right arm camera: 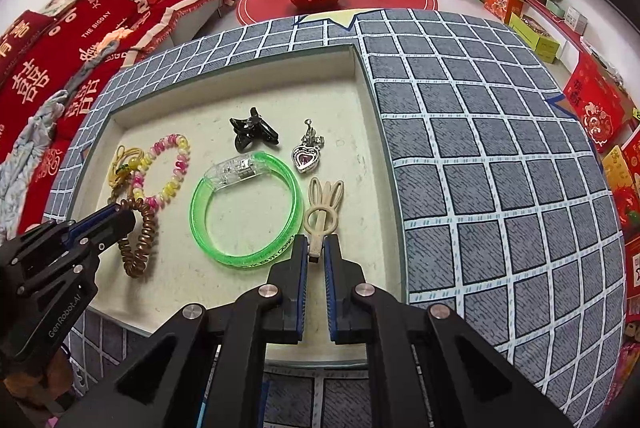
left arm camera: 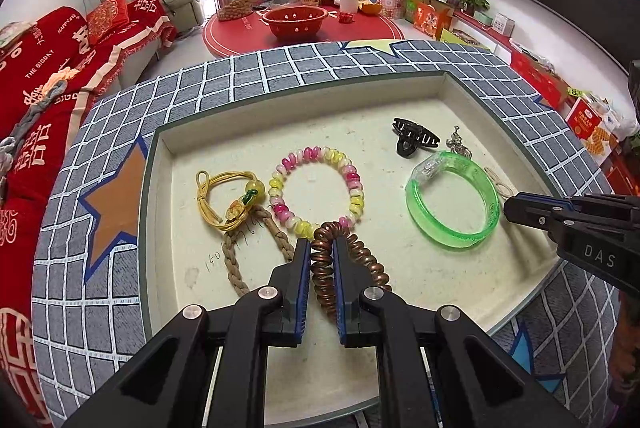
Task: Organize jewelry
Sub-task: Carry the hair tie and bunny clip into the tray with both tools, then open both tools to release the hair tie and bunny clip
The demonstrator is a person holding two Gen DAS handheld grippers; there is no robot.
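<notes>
Most pieces already lie in the tray [left arm camera: 160, 164] — at lower centre of each view, the left gripper [left arm camera: 322, 248] pinches the coil tie [left arm camera: 340, 268] and the right gripper [right arm camera: 316, 248] the rabbit clip [right arm camera: 322, 208], neither yet released.

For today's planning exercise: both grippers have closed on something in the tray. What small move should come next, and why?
Probably lift both straight up: the left gripper pinches the brown coil hair tie, the right gripper the cream rabbit-ear clip, and both pieces lie on the tray among other jewelry.

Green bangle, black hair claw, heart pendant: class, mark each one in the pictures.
Green bangle [right arm camera: 297, 196]: right wrist view, right side of ring.
Black hair claw [right arm camera: 252, 133]: right wrist view, centre hinge.
Heart pendant [right arm camera: 306, 158]: right wrist view, purple stone.
</notes>
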